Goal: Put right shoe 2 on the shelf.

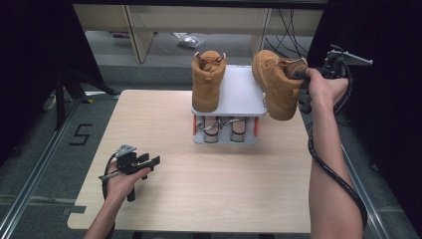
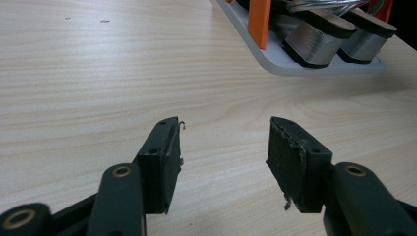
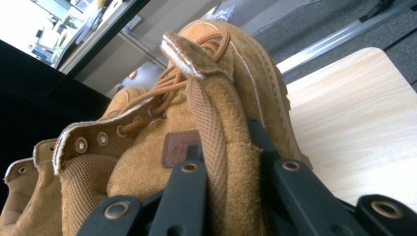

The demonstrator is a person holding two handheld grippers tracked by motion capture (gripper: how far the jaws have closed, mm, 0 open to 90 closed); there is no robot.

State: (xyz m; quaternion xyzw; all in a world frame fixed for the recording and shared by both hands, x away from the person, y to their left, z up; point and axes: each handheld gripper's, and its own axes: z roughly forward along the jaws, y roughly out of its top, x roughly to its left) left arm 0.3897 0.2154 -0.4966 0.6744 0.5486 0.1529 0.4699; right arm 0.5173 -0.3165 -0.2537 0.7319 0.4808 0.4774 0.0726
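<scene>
Right gripper [image 1: 304,75] fingers [image 3: 189,196] clench the boot [image 1: 276,82] collar between them, lifted beside the rack [image 1: 239,97].

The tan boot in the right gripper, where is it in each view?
High view: the held tan boot is upper right, tilted beside the grey shoe rack.
Left gripper view: not in it.
Right gripper view: centre, its collar between the jaws.
Shared landmark: the wooden table.
</scene>
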